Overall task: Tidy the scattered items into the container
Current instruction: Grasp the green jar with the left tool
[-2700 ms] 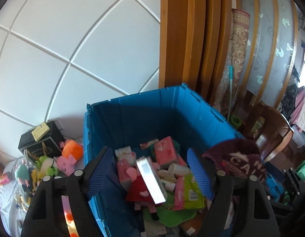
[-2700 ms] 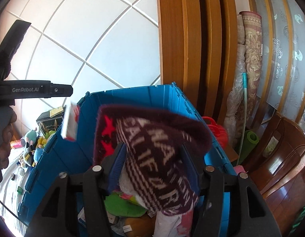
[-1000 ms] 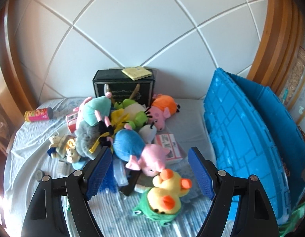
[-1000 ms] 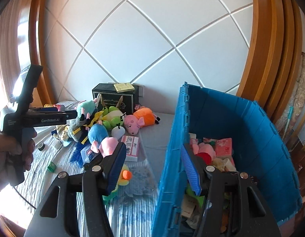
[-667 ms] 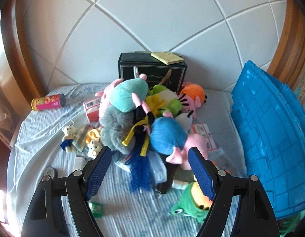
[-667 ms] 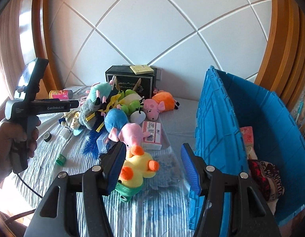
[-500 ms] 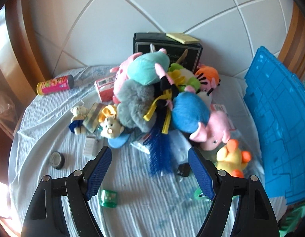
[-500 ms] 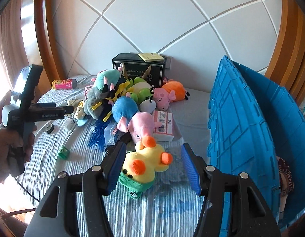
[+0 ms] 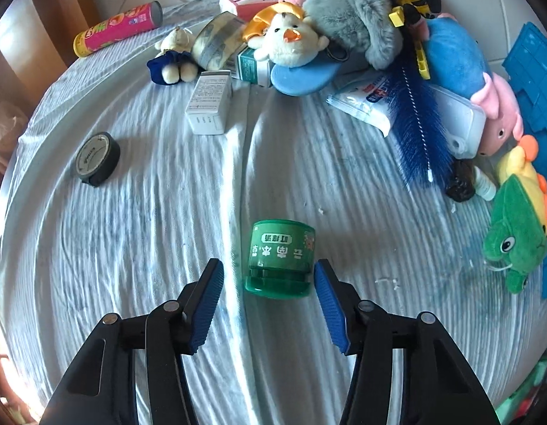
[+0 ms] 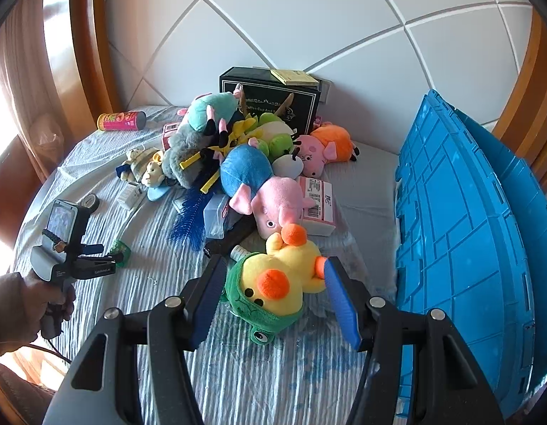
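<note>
Tidying is far from done: toys litter the bed (image 9: 149,212). Left claw (image 9: 269,295), spread but closing, straddles a green jar (image 9: 280,258); right claw (image 10: 273,295), spread, flanks a duck (image 10: 273,283) beside the crate (image 10: 468,248).

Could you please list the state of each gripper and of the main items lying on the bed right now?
left gripper: open, jaws have just been closing, fingers either side of the jar
green jar: on its side, not gripped
right gripper: open, around the duck
yellow duck plush: lying loose on the sheet
black tape roll: lying flat
pink snack tube: on its side
blue crate: open-topped
</note>
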Tool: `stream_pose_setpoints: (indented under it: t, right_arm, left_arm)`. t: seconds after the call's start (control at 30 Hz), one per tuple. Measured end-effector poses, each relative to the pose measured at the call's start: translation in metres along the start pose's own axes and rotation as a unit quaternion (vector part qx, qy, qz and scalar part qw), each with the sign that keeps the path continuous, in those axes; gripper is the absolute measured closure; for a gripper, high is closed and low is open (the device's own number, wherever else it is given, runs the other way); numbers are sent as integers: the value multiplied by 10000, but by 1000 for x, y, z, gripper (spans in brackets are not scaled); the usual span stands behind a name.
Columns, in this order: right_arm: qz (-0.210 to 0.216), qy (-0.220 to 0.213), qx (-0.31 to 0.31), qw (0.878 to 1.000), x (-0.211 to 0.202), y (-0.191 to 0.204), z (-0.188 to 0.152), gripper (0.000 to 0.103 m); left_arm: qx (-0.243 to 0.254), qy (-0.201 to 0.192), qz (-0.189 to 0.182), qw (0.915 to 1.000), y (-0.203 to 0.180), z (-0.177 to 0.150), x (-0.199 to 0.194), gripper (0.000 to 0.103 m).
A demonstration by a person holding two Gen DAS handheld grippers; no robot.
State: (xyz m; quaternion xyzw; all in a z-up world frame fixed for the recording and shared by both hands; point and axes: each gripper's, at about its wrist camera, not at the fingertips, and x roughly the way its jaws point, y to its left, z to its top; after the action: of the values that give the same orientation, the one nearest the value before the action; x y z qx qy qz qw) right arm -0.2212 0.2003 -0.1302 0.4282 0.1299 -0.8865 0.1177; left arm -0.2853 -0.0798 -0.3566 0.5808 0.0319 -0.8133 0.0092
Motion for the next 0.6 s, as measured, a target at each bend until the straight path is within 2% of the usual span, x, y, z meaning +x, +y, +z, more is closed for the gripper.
stream_pose_setpoints:
  t: [0.13,0.2,0.4,0.6]
  right_arm:
    - [-51,127,27,9999,3,0,-5,47]
    - [-86,201,40,9998,8,0,-9,46]
    - [-113,474,160,9987,39,-8,-21,47]
    - [26,719,167,9973,90,-8,-34,47]
  left_arm:
    - [81,7,-95,9999,-3,2,8,53]
    - [151,78,-130,9998,-7,4,11,63]
    - [180,-100,-275,9994,-13,9,-6,63]
    - [182,-242,-373,9988,-10,8,-30,63]
